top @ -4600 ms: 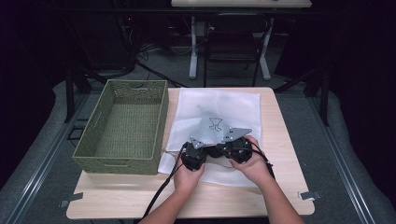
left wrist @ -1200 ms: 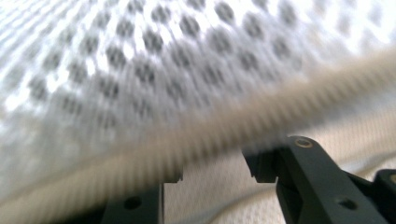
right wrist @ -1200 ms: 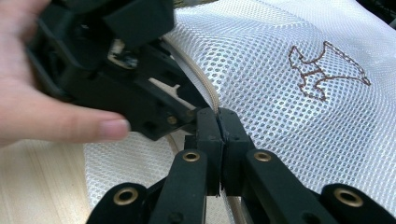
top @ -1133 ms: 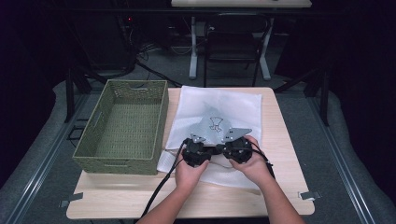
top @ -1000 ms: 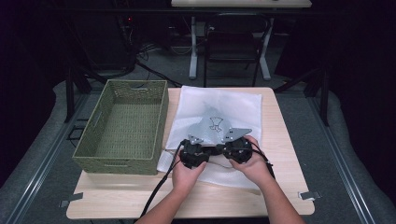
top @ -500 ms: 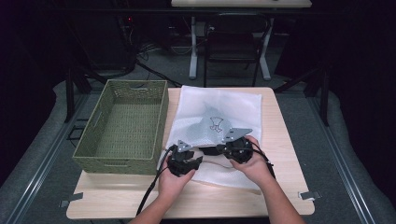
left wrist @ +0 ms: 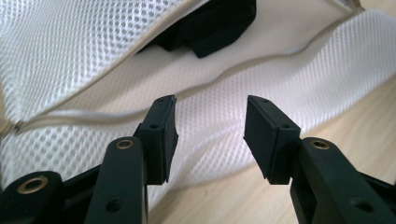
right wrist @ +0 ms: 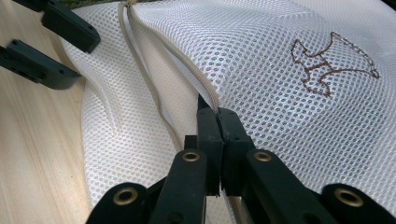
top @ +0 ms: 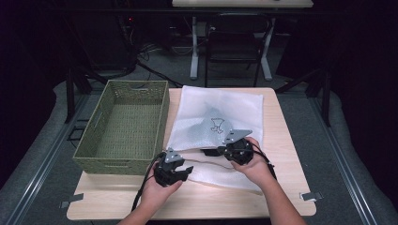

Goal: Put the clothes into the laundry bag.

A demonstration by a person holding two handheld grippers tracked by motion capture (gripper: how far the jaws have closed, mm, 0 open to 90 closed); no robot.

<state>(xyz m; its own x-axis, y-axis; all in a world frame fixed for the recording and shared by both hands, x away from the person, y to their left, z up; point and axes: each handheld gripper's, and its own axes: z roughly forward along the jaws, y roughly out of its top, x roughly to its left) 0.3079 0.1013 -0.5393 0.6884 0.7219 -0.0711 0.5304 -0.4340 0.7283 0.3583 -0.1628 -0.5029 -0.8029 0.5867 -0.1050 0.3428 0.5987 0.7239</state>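
A white mesh laundry bag [top: 220,110] with a brown embroidered mark [right wrist: 331,60] lies on the wooden table [top: 281,140]. A dark garment [left wrist: 201,28] shows inside its unzipped mouth. My right gripper [top: 220,151] is shut on the bag's upper zipper edge [right wrist: 212,100] and holds it raised. My left gripper [top: 187,169] is open near the bag's front left corner, its jaws just short of the lower zipper edge [left wrist: 261,60] with nothing between them. From the right gripper view, the left gripper [right wrist: 84,56] appears at the top left, beside the mesh.
A green woven basket [top: 117,166] stands on the left of the table, close to the bag's left side. Bare wood runs along the table's front edge [top: 211,206]. A chair and desk legs stand beyond the far edge.
My left gripper has drawn away from the right one, moving left and toward the table's front edge, and now stands open. The right gripper has stayed at the zipper edge.
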